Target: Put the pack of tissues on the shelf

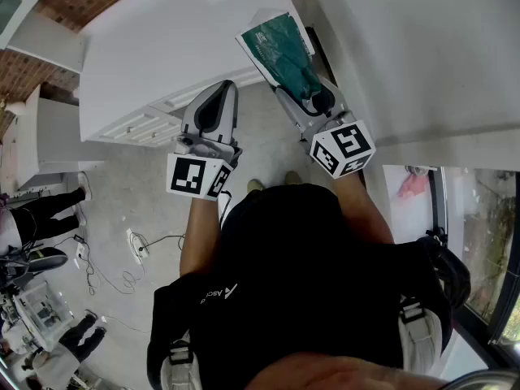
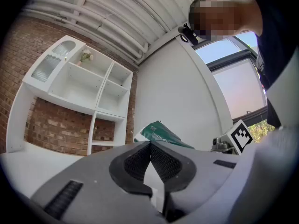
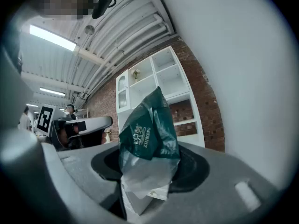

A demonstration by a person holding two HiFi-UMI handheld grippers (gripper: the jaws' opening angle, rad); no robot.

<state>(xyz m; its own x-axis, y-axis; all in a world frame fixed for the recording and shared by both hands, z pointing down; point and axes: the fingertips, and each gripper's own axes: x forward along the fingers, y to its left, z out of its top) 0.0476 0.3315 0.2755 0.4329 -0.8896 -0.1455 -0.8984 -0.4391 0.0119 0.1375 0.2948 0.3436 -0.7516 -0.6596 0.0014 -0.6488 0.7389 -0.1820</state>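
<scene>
The pack of tissues, dark green plastic with a white bottom end, sticks out of my right gripper, which is shut on its lower end and held up in front of a white wall. In the right gripper view the pack stands between the jaws of the right gripper and covers part of the white shelf unit behind it. My left gripper is raised beside it, to the left, shut and empty. In the left gripper view the left gripper has its pads touching, with the pack and the shelf unit beyond.
A white cabinet with drawers stands ahead on the left, against a brick wall. A white wall rises at the right, with a window beside it. People and cables are on the floor at left.
</scene>
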